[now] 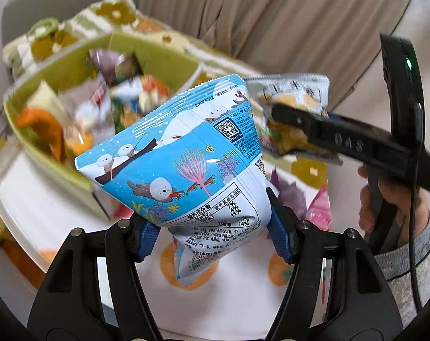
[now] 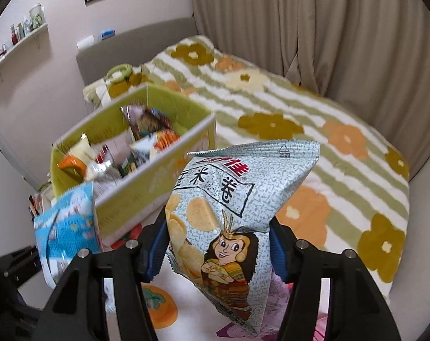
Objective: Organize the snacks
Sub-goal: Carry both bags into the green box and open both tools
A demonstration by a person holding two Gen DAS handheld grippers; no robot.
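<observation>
**Left wrist view: two snack bags held up near the green box**

Left wrist view: beyond and to the left of the jaws stands an open green box (image 1: 72, 56) on a bed with a flowered cover (image 1: 121, 14). The box holds a loose heap of snack packets in orange, white, purple and red wrappers; they are too blurred to name singly. More packets, purple (image 1: 289, 193) and pink (image 1: 320, 207), lie on the cover just beyond the right jaw.

The left gripper (image 1: 212, 236) has its jaws drawn in on a blue snack bag (image 1: 186, 159), the blue pads (image 1: 148, 238) pressing its lower end from both sides. The bag is puffed, printed with white seals, a boat, coral and a nutrition table, and stands up from the jaws with its crimped top edge leaning towards the box.

In the right wrist view the right gripper (image 2: 217, 244) has its jaws closed narrowly on a pale grey-speckled snack bag (image 2: 235, 199), gripped at its middle. It shows red and black characters, round crisps and a cartoon figure, and its top edge rises above the jaws. The green box (image 2: 146, 187) sits ahead and left of these jaws, the blue bag beside its near corner. A person's hand (image 1: 385, 199) in a grey sleeve grips the right gripper's handle
</observation>
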